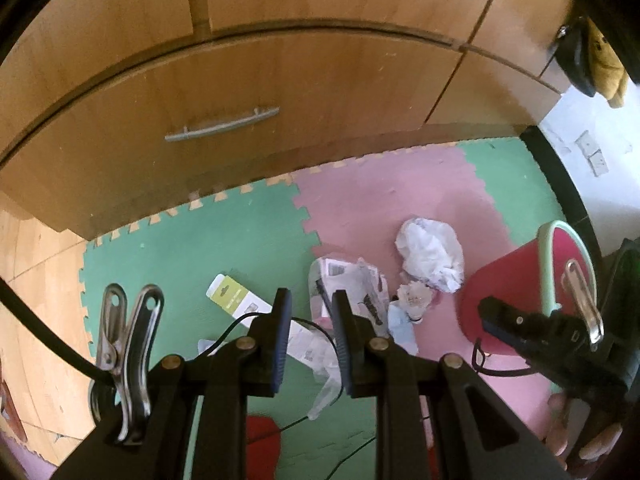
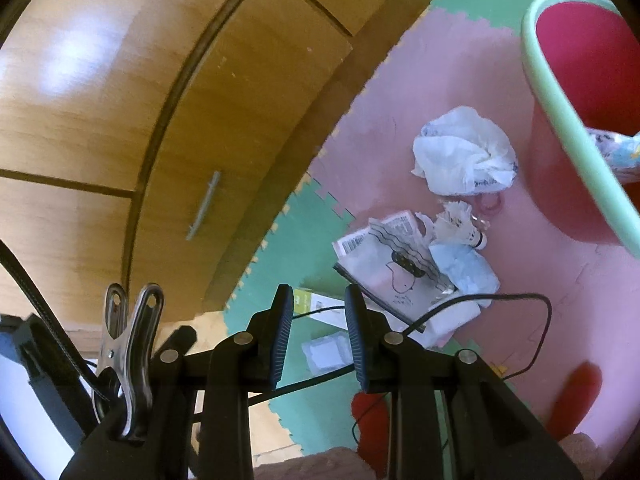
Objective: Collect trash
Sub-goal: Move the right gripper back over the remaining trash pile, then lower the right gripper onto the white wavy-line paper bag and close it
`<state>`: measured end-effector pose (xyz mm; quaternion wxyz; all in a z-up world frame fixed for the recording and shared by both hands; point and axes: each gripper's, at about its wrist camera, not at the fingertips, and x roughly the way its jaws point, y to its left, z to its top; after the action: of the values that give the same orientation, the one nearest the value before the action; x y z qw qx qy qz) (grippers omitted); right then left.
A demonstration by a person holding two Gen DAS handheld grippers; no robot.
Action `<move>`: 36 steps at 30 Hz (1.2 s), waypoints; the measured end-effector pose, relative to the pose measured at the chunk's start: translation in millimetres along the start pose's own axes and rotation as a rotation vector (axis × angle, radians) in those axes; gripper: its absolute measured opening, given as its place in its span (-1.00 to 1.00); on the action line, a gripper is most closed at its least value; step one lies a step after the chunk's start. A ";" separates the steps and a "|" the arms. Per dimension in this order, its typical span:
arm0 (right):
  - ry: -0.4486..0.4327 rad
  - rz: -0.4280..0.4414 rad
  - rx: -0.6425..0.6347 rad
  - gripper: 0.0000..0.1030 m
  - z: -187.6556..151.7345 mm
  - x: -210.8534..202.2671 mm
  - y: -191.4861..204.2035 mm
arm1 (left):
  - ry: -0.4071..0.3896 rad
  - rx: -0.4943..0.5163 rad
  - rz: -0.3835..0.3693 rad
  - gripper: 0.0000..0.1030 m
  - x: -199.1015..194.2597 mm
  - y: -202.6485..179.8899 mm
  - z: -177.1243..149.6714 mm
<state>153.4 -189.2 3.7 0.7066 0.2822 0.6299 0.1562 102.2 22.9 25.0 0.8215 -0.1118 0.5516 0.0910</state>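
Trash lies on a green and pink foam mat (image 1: 208,236). There is a crumpled white bag (image 1: 432,254) (image 2: 466,152), a printed plastic package (image 1: 348,284) (image 2: 384,264), a shuttlecock (image 1: 416,298) (image 2: 464,226), a pale blue wad (image 2: 466,270) and a green-and-white carton (image 1: 240,300). A red bin with a pale green rim (image 1: 520,292) (image 2: 568,120) stands at the right and holds a printed wrapper (image 2: 616,150). My left gripper (image 1: 310,334) is open and empty above the trash. My right gripper (image 2: 316,334) is open and empty; it also shows in the left wrist view (image 1: 504,320) in front of the bin.
A wooden cabinet with a metal drawer handle (image 1: 222,124) (image 2: 204,204) stands behind the mat. Thin black cables (image 2: 500,300) trail over the trash. Bare wood floor (image 1: 36,280) lies at the left. A small clear packet (image 2: 326,350) lies on the green tile.
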 end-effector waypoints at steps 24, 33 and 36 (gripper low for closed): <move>0.047 -0.111 0.257 -0.21 -16.6 100.5 -91.4 | 0.217 0.253 -0.063 -0.37 138.2 -60.5 28.0; 0.067 -0.032 0.448 -0.14 -26.2 140.4 -125.5 | 0.290 0.302 -0.053 -0.22 186.1 -74.1 28.6; 0.068 -0.035 0.450 -0.12 -26.4 148.3 -125.3 | 0.323 0.340 -0.042 -0.20 203.3 -79.1 23.7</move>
<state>134.1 -197.7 -191.2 0.6069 0.4162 0.6770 0.0091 221.0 -40.8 -148.2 0.7313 0.0037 0.6809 -0.0395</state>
